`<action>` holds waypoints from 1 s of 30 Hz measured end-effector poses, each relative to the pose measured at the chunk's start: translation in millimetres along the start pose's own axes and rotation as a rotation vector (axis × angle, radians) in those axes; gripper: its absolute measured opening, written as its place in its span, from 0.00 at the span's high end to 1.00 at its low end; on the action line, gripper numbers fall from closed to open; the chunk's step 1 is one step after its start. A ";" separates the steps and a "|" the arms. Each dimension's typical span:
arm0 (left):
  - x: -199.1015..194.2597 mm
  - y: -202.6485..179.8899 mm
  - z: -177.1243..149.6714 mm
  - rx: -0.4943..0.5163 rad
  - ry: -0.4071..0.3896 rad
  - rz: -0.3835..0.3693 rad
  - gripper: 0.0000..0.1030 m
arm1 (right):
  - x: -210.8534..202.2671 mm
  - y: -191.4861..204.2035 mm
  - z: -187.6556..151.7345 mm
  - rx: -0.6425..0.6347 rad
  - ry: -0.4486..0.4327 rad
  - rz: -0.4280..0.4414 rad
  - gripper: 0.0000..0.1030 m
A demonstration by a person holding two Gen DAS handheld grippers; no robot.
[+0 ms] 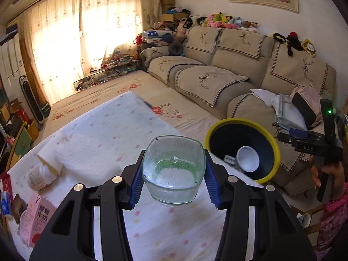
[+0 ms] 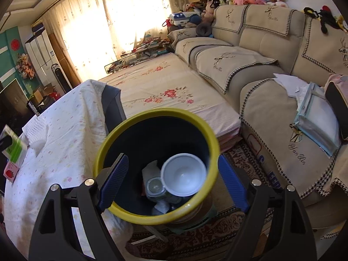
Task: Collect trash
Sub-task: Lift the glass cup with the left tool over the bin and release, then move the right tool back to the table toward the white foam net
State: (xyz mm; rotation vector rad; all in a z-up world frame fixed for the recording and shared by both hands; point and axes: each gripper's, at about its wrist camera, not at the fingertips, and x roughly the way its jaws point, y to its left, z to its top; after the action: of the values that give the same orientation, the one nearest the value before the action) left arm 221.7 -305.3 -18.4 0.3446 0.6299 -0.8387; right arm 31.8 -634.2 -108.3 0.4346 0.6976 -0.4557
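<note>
My left gripper (image 1: pixel 174 175) is shut on a clear plastic cup (image 1: pixel 174 169) and holds it above the table, its opening toward the camera. My right gripper (image 2: pixel 173 182) is shut on the yellow-rimmed dark trash bin (image 2: pixel 108 152), with one blue pad inside the rim and the other outside. The bin also shows in the left wrist view (image 1: pixel 271 139), right of the cup at the table's edge. Inside the bin lie a white paper cup (image 2: pixel 183 175), a clear lidded cup (image 2: pixel 155 188) and crumpled paper.
The table has a white dotted cloth (image 1: pixel 104 130). On it lie a wrapped roll (image 1: pixel 41 176), a pink milk carton (image 1: pixel 37 217) and a green-and-white box (image 2: pixel 13 145). A beige sofa (image 1: pixel 217 65) with papers stands at the right. A patterned rug (image 2: pixel 245 165) is below.
</note>
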 end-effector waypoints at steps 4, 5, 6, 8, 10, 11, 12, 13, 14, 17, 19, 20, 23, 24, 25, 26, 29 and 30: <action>23.1 -50.4 23.7 0.062 0.004 -0.082 0.52 | -5.4 -21.0 -2.5 0.017 -0.006 -0.032 0.23; 30.1 -62.8 28.3 0.076 0.007 -0.101 0.52 | -6.0 -26.0 -3.3 0.020 -0.005 -0.039 0.23; 37.8 -75.6 32.4 0.089 0.012 -0.117 0.52 | -6.1 -31.0 -4.2 0.023 -0.004 -0.045 0.23; 55.2 -97.7 39.4 0.108 0.030 -0.148 0.52 | -4.7 -41.2 -6.1 0.037 0.001 -0.051 0.23; 74.9 -116.8 44.8 0.122 0.052 -0.166 0.52 | -1.9 -51.3 -7.1 0.049 0.010 -0.050 0.23; 87.1 -125.2 47.1 0.125 0.064 -0.171 0.52 | -1.0 -55.0 -8.9 0.051 0.014 -0.051 0.23; 98.4 -131.0 49.3 0.128 0.077 -0.177 0.52 | 0.8 -58.5 -10.2 0.051 0.019 -0.054 0.23; 109.3 -136.2 52.2 0.129 0.089 -0.179 0.52 | 2.8 -60.9 -11.1 0.052 0.023 -0.057 0.22; 120.1 -140.2 54.3 0.129 0.102 -0.176 0.52 | 5.1 -64.2 -12.5 0.055 0.028 -0.057 0.22; 148.8 -146.4 58.0 0.108 0.144 -0.175 0.52 | 12.2 -70.6 -15.4 0.066 0.047 -0.055 0.22; 162.0 -146.0 57.9 0.085 0.161 -0.170 0.51 | 15.6 -74.3 -17.2 0.074 0.058 -0.052 0.22; 165.1 -145.4 58.3 0.075 0.163 -0.173 0.45 | 17.2 -74.8 -17.8 0.077 0.062 -0.050 0.21; 163.1 -140.1 57.2 0.067 0.143 -0.161 0.34 | 20.2 -74.8 -19.3 0.078 0.070 -0.052 0.21; 159.5 -136.9 56.8 0.067 0.134 -0.159 0.32 | 21.3 -74.4 -19.7 0.080 0.072 -0.052 0.21; 155.5 -130.7 56.6 0.066 0.122 -0.154 0.30 | 22.4 -73.7 -19.8 0.080 0.074 -0.052 0.21; 147.5 -123.1 55.6 0.063 0.105 -0.143 0.30 | 23.5 -72.4 -19.7 0.080 0.077 -0.051 0.21; 126.6 -104.7 55.2 0.034 0.054 -0.112 0.26 | 25.4 -66.0 -20.4 0.074 0.085 -0.041 0.21; 118.0 -96.7 53.4 0.019 0.035 -0.099 0.25 | 25.5 -62.2 -20.6 0.068 0.086 -0.037 0.20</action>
State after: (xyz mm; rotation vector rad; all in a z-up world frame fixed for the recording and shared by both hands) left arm 226.3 -462.3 -56.8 0.3478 0.6758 -0.9349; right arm 5.5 -680.6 -154.1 0.5082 0.7763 -0.4986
